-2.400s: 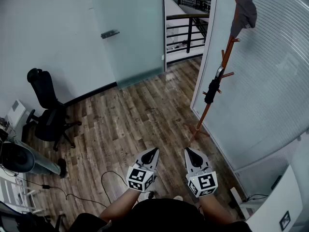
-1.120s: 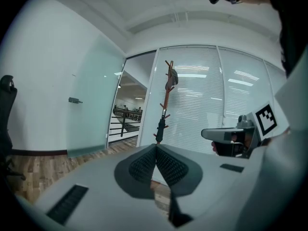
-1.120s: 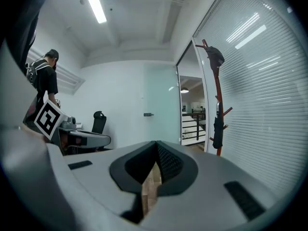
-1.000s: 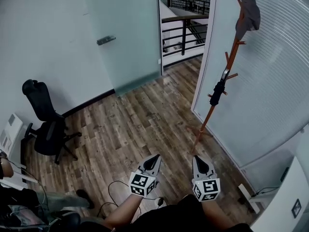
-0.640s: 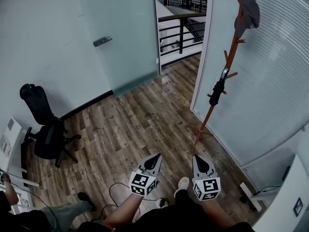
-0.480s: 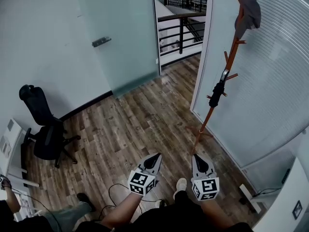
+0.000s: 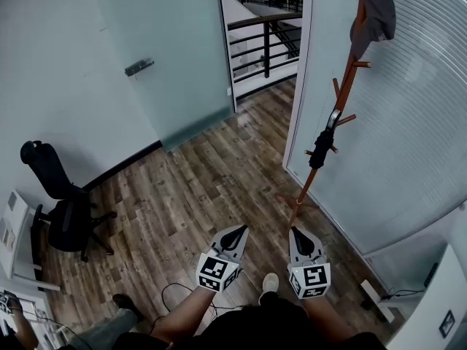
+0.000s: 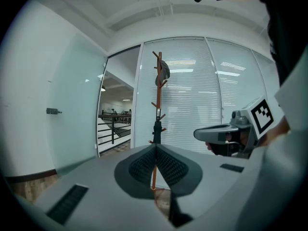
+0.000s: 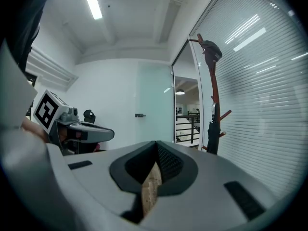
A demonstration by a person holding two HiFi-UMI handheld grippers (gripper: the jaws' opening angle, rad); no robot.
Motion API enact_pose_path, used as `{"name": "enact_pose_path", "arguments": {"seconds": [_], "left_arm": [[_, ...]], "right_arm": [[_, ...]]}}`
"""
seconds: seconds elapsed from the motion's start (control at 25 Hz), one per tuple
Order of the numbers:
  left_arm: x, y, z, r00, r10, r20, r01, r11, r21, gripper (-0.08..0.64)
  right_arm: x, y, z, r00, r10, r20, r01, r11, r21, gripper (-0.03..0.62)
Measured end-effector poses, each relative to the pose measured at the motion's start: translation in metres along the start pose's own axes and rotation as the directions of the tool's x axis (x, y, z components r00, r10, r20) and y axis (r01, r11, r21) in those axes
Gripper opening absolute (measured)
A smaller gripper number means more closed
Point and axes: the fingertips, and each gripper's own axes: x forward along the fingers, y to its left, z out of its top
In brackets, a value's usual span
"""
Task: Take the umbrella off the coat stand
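Observation:
An orange-brown wooden coat stand [image 7: 343,86] rises against the blind-covered glass wall, right of the doorway. A folded black umbrella [image 7: 319,149] hangs from a peg at mid-height, and a grey garment [image 7: 378,12] hangs at the top. My left gripper [image 7: 241,230] and right gripper [image 7: 295,232] are side by side above the wooden floor, both shut and empty, well short of the stand's base. In the left gripper view the stand [image 8: 157,90] and the umbrella [image 8: 157,130] lie straight ahead. In the right gripper view the umbrella [image 9: 212,136] is ahead and to the right.
A black office chair [image 7: 55,195] stands at the left wall. A frosted glass door [image 7: 168,57] with a handle stands beside an open doorway to a railed landing [image 7: 263,39]. A cable [image 7: 175,292] lies on the floor near my feet. Another person's leg [image 7: 109,328] shows at lower left.
I have stepped forward with both grippers toward the coat stand, which now sits nearer and lower in the head view. The chair has slid left. Both grippers stay shut.

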Motion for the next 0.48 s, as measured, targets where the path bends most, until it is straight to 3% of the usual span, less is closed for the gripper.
{"name": "enact_pose_path", "arguments": {"seconds": [0.48], "left_arm": [[0.082, -0.001, 0.007, 1.0, 0.006, -0.028, -0.007, 1.0, -0.025, 0.012]], "right_arm": [[0.035, -0.081, 0.0, 1.0, -0.009, -0.01, 0.009, 1.0, 0.017, 0.006]]}}
